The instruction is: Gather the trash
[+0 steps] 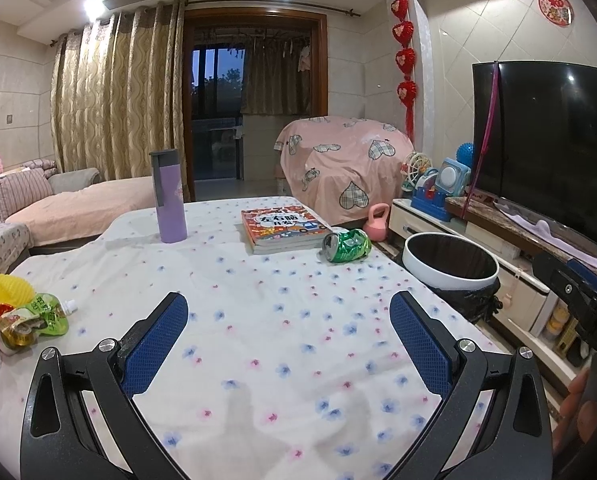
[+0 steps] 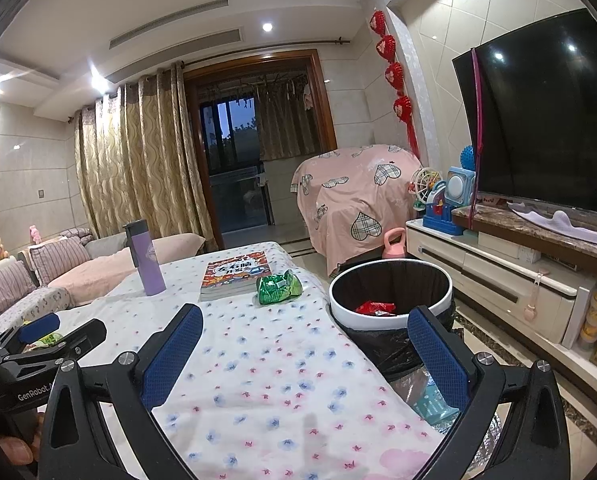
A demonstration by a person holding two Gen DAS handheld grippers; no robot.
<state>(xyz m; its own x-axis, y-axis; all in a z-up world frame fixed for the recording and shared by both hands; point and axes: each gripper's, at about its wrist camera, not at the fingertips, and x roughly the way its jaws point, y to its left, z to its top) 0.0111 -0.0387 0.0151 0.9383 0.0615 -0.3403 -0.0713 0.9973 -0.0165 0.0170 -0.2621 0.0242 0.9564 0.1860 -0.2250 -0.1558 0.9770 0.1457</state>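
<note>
I have both grippers' fingers spread wide and empty: left gripper (image 1: 288, 336) low over the cloth (image 1: 258, 300), right gripper (image 2: 306, 354) by the table's right edge, ready to reach. The crushed can (image 1: 347, 245) lies far right beside the book (image 1: 284, 230), near the bin (image 2: 390, 294), an easy drop. Wrappers (image 1: 26, 320) sit near left, my left's job, I judge.

Home living room (sofa (image 1: 58, 200), television (image 1: 546, 140))

My left gripper (image 1: 288, 344) and right gripper (image 2: 306, 354) share black frames, silver screws, blue dimpled pads (image 1: 156, 344); white "GenRobot" lettering; bare fingers.
</note>
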